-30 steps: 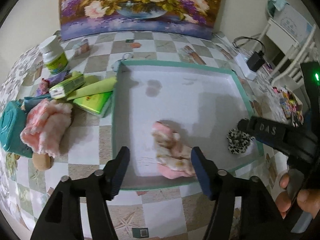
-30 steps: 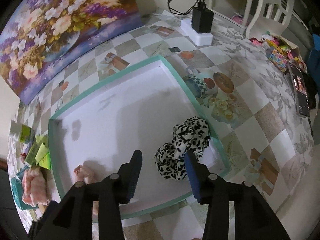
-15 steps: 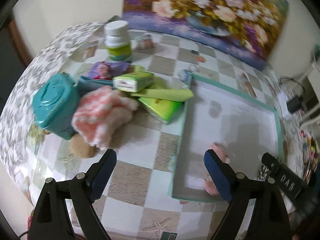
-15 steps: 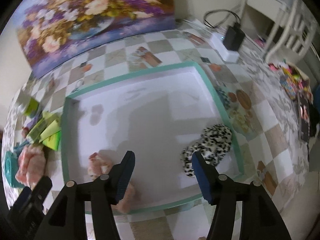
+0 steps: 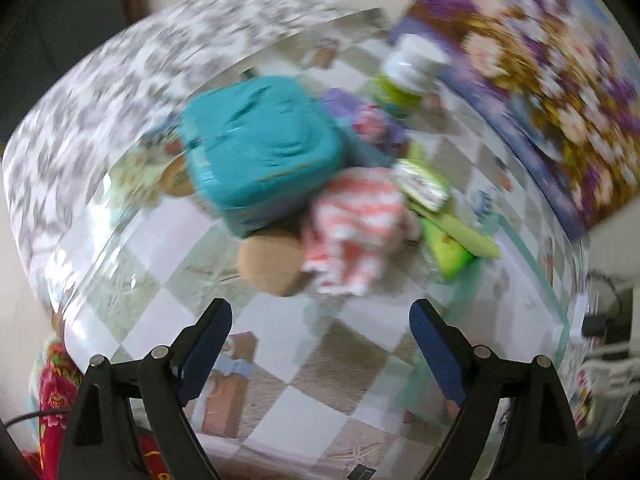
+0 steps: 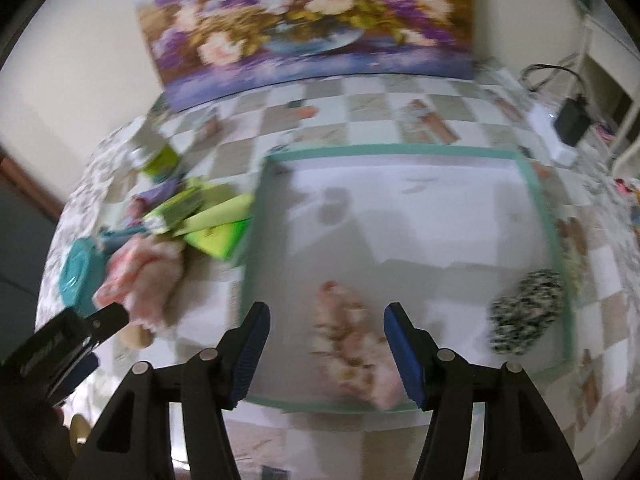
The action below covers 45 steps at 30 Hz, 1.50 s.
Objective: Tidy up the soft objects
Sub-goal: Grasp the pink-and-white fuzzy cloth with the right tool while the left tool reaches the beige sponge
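My left gripper (image 5: 320, 344) is open and empty above the checkered tablecloth. Just ahead of it lie a pink-and-white fluffy cloth (image 5: 356, 232) and a tan round pad (image 5: 272, 264), both against a teal pouch (image 5: 260, 148). The view is blurred. My right gripper (image 6: 326, 348) is open over the front part of the white tray (image 6: 400, 148) with its teal rim. A pink floral cloth (image 6: 352, 344) lies in the tray below the fingers, which do not press on it. A leopard-print scrunchie (image 6: 528, 312) lies in the tray's front right corner.
Green packets (image 5: 452, 240) and a white-capped bottle (image 5: 412, 68) crowd the space left of the tray. A flower painting (image 6: 304, 20) leans on the wall behind. A charger and cable (image 6: 572, 120) sit at the far right. The table edge curves close on the left.
Both grippers have opened wider and swung left. The left one left the tray and the pink floral cloth and now faces the pile; the right one moved from the scrunchie to above the floral cloth.
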Each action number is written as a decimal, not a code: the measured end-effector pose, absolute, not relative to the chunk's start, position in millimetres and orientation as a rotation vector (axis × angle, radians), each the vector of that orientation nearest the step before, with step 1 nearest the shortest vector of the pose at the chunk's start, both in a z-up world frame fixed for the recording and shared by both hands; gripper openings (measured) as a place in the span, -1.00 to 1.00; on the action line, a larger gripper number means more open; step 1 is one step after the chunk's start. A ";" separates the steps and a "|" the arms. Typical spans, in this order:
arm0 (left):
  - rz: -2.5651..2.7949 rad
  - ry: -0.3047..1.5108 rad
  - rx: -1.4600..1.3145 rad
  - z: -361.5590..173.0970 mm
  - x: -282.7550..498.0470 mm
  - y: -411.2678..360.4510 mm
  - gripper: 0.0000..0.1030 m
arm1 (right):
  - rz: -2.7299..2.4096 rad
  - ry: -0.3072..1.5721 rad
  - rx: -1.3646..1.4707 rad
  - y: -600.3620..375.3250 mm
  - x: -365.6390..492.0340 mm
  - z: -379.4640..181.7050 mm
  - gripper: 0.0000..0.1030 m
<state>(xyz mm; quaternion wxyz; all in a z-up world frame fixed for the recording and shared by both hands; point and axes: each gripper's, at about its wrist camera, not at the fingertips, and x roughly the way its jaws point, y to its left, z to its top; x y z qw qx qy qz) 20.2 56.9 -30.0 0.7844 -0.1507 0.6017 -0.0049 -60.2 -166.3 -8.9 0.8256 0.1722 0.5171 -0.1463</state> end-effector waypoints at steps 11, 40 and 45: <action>0.123 1.360 -0.553 -54.0 36.5 122.3 0.76 | -0.124 1.107 0.296 -112.0 -37.1 -21.6 0.23; 0.201 1.419 -0.579 -77.7 51.8 138.2 0.76 | 0.072 1.074 0.565 -78.4 43.3 -60.5 0.23; 0.202 1.427 -0.601 -80.6 53.7 138.1 0.76 | 0.079 1.111 0.553 -76.8 45.8 -71.7 0.20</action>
